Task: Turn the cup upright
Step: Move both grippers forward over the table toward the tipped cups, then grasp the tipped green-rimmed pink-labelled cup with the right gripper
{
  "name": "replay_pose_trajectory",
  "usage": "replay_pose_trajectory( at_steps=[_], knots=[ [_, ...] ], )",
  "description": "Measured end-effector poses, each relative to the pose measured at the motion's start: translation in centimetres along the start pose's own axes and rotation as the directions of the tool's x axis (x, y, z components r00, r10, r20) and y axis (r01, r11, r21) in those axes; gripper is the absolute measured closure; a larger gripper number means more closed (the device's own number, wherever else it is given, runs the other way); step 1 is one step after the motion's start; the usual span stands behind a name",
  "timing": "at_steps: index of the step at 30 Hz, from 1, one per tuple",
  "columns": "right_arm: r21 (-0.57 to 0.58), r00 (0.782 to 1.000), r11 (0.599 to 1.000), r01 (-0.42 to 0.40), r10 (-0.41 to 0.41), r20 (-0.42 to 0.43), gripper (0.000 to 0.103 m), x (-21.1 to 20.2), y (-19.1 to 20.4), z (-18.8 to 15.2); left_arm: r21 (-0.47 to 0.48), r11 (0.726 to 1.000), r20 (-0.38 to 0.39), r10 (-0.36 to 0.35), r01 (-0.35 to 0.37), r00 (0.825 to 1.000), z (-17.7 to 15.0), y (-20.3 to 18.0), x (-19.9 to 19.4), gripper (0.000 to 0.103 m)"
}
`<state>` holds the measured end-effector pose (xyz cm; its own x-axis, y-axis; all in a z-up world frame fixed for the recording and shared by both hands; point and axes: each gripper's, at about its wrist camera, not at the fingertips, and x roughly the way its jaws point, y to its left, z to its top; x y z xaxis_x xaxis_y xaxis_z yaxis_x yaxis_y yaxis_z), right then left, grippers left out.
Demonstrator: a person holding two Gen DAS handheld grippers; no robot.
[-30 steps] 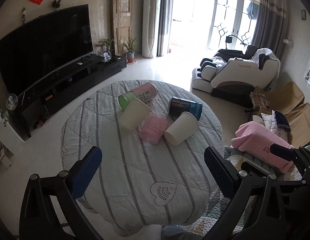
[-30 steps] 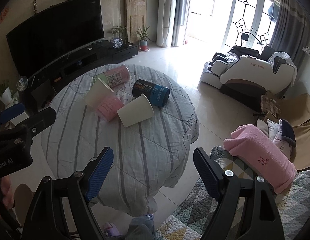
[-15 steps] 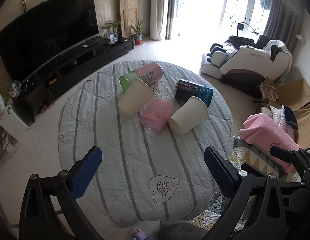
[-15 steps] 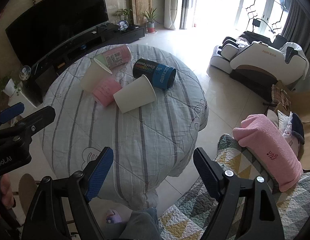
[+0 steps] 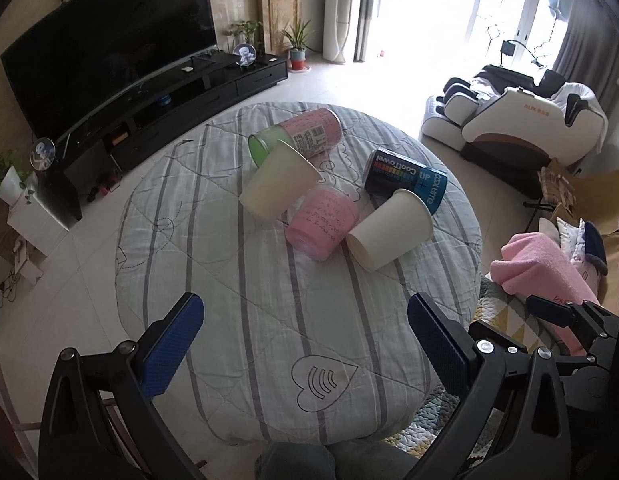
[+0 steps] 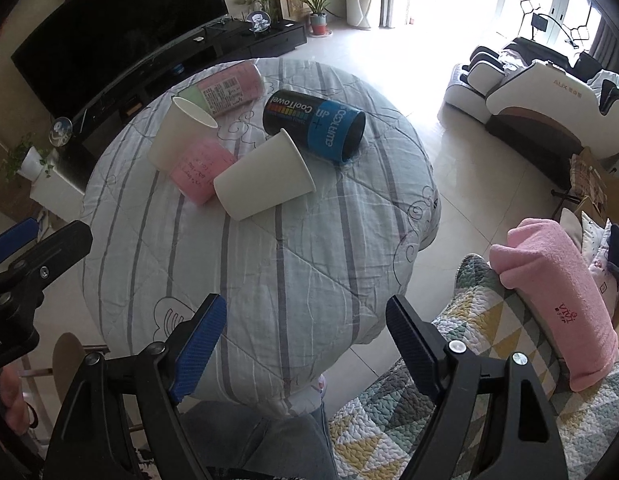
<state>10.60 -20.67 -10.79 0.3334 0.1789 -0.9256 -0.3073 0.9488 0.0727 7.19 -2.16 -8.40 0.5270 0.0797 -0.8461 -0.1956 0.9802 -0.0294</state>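
Several cups lie on their sides in a cluster on a round table with a striped grey cloth (image 5: 237,320) (image 6: 309,256). Two are white paper cups (image 5: 279,186) (image 5: 391,236) (image 6: 181,134) (image 6: 265,176). One is a pink cup (image 5: 323,222) (image 6: 199,170), one a pink and green tumbler (image 5: 297,136) (image 6: 225,88), one a black and blue can (image 5: 407,178) (image 6: 315,126). My left gripper (image 5: 303,320) is open and empty above the table's near part. My right gripper (image 6: 305,316) is open and empty above the near right edge.
A TV on a black stand (image 5: 109,64) is at the far left. A white massage chair (image 5: 521,120) stands at the far right. A sofa with a quilt and pink towel (image 6: 549,300) is at the near right. The tiled floor surrounds the table.
Both grippers have moved forward and closer to the table; the cups appear larger and nearer. The cups have not moved. Both grippers stay open.
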Motion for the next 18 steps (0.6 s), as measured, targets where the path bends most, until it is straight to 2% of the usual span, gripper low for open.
replay_pose_trajectory(
  at_steps=[11, 15, 18],
  knots=[
    [0.035, 1.000, 0.999, -0.002, 0.003, -0.006, 0.020, 1.7, 2.6, 4.5, 0.003, 1.000, -0.020, -0.020, 0.020, 1.000, 3.6, 4.6, 2.9, 0.000],
    [0.034, 1.000, 0.999, -0.030, 0.030, 0.003, 0.020, 2.6, 4.0, 7.8, 0.021, 0.999, -0.042, -0.043, 0.044, 0.998, 6.3, 6.8, 4.7, 0.000],
    [-0.013, 0.999, 1.000, -0.028, 0.029, 0.028, 0.020, 3.2, 4.9, 11.0, 0.023, 0.998, -0.043, -0.065, 0.066, 0.997, 8.4, 8.6, 5.8, 0.000]
  ],
)
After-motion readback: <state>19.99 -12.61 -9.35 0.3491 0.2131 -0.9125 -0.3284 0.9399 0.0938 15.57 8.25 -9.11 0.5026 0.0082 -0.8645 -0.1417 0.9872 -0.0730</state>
